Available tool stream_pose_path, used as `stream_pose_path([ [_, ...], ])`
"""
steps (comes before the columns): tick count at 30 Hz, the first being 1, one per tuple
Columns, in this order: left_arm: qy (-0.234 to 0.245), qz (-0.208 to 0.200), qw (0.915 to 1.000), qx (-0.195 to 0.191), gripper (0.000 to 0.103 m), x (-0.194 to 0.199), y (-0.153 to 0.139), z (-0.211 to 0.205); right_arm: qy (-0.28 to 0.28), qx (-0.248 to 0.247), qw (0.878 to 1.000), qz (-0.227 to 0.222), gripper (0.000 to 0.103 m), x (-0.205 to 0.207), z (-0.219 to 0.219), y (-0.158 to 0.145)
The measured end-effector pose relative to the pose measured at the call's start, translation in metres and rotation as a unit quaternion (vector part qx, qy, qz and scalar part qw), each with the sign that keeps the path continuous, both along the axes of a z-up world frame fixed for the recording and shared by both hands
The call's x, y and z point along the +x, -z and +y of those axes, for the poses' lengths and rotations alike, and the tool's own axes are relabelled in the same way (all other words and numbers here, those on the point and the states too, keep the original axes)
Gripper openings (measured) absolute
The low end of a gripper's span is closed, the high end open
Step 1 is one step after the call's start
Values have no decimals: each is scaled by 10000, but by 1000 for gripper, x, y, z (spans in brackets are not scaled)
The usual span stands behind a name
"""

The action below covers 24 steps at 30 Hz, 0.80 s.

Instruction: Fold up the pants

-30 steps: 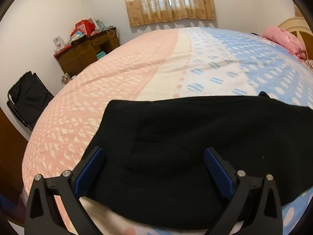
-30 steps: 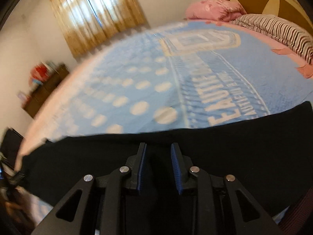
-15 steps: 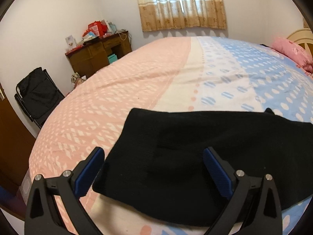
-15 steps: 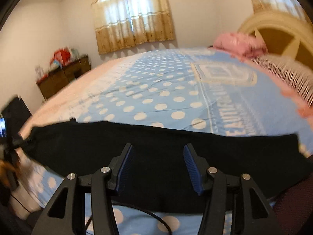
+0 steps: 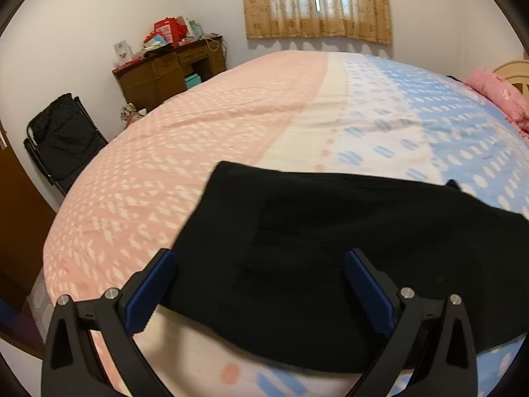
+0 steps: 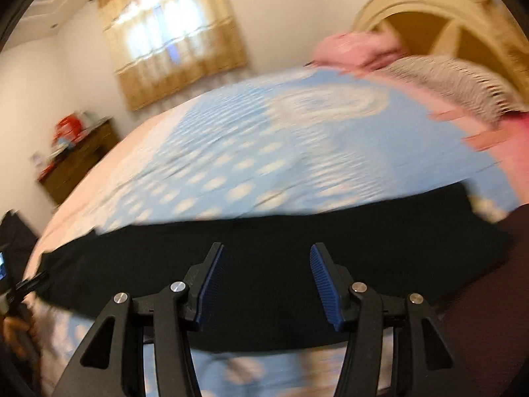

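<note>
Black pants (image 5: 347, 241), laid flat as one long band across the near edge of the bed, directly ahead of and beneath both tools. Seemingly already folded lengthwise, leg on leg; likely next, a fold end to end. Best done by pinching one short end through all layers, lifting just enough to clear the cover, carrying it over to the other end, lowering with edges matched, then smoothing. Worth gripping near a corner, not mid-edge, lest the layers slide apart.

Left gripper (image 5: 258, 281): jaws wide apart, nothing pinched, blue pads either side of the band's squared left end, hanging over it; contact with the cloth impossible to tell. Right gripper (image 6: 266, 281): jaws about half apart, empty, above the middle of the band's near edge, its right end off beyond the right finger.

Fabric thick, matte, soft-looking, perhaps knit or fleece; faint seam or pocket outline ahead of the left pads. Limp, so apt to sag and drag if raised by one point only. Small tab poking out at the far edge.

Beneath, bedspread (image 5: 231, 125): thin printed cotton, pink dashes to the left, cream strip, blue with pale dots to the right, gently wrinkled. Farther out, pink pillow (image 5: 499, 96), wooden desk (image 5: 165, 72), curtains (image 5: 314, 3).
</note>
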State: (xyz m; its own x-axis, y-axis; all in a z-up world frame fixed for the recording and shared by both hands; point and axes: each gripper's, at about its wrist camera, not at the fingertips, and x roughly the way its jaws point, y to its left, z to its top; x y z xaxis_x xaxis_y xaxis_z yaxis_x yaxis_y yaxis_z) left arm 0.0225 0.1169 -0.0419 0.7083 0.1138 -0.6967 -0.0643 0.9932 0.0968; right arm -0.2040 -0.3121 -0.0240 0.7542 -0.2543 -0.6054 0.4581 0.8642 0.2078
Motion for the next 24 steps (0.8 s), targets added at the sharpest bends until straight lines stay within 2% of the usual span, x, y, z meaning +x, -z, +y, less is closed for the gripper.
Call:
stream_pose_path([
  [3, 160, 26, 9999, -29, 103, -1, 0, -15, 715, 147, 9973, 105, 55, -23, -60, 5],
  [7, 417, 62, 9991, 88, 103, -5, -1, -34, 1077, 450, 9906, 709, 54, -26, -116, 36],
  [8, 482, 55, 9987, 133, 103, -6, -1, -40, 1052, 775, 9891, 676, 54, -30, -127, 42],
  [9, 518, 43, 9985, 166, 103, -8, -3, -43, 1018, 867, 9898, 486, 54, -36, -132, 38],
  [13, 607, 2, 9980, 174, 103, -12, -7, -50, 1236, 420, 9910, -283, 57, -66, -141, -2],
  [14, 615, 18, 9980, 162, 103, -11, -8, -52, 1239, 331, 9912, -323, 59, -70, -147, -9],
  [16, 622, 75, 9980, 117, 103, -10, -7, -55, 1152, 309, 9928, -107, 70, -69, -167, -12],
  [18, 621, 96, 9980, 43, 103, -11, -7, -57, 951, 612, 9935, 127, 70, -67, -190, -3],
  [20, 630, 109, 9980, 3, 103, -13, -7, -58, 680, 1153, 9907, 258, 70, -62, -215, 18],
  [24, 594, 121, 9981, 90, 103, -15, -9, -59, 279, 1019, 9910, 821, 70, -39, -223, 44],
])
